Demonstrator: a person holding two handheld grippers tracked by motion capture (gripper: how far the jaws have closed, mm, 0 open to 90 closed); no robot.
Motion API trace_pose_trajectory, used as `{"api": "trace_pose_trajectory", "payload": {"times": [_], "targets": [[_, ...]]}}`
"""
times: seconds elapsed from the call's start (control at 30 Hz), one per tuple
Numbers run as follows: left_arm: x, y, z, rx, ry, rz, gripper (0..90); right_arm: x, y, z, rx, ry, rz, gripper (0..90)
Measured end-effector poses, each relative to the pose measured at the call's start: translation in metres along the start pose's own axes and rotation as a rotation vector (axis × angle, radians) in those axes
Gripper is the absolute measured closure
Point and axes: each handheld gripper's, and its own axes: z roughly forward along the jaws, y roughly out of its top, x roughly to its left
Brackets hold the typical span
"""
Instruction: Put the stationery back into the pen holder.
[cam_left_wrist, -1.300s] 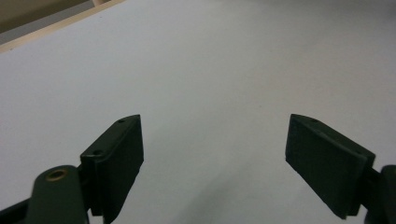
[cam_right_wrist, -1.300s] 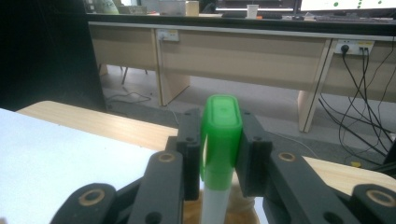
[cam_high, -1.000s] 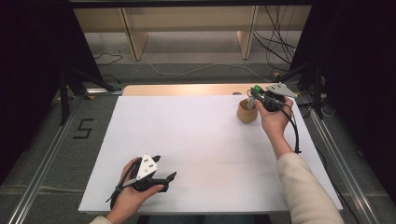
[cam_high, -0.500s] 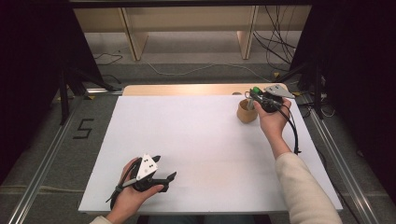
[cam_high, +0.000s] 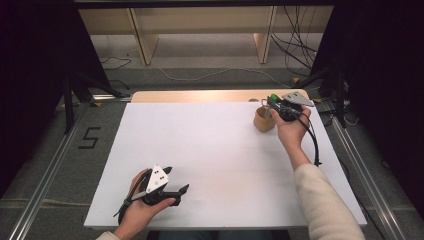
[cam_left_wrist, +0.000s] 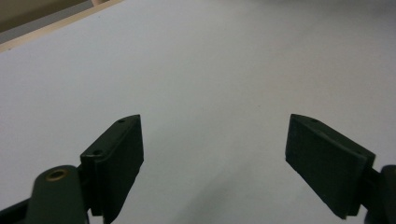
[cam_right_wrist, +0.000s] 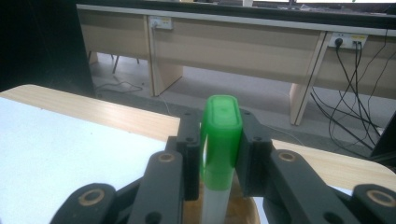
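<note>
A marker with a green cap (cam_right_wrist: 221, 135) and white barrel stands upright between the jaws of my right gripper (cam_right_wrist: 219, 154), which is shut on it. In the high view the right gripper (cam_high: 274, 104) holds the green-capped marker (cam_high: 273, 98) over a tan wooden cup (cam_high: 262, 121) at the far right of the white table (cam_high: 210, 150). The cup's rim (cam_right_wrist: 245, 212) shows just below the jaws in the right gripper view. My left gripper (cam_high: 175, 182) rests near the table's front edge, lying low over the white surface. Its jaws stand wide open with nothing between them (cam_left_wrist: 212, 158).
A strip of bare wood (cam_high: 200, 96) runs along the table's far edge. Beyond it are desk legs and loose cables (cam_high: 300, 55) on the floor. A black cable (cam_high: 315, 145) trails from the right gripper along the forearm.
</note>
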Motion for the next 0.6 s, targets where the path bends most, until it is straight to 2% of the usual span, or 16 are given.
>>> {"api": "trace_pose_trajectory", "payload": {"times": [0.6], "targets": [[-0.0004,-0.0001,0.0002,0.001,-0.004,-0.003,19.2,0.0015,-0.0059,0.0046,0.02,-0.002,-0.02,74.3]]}}
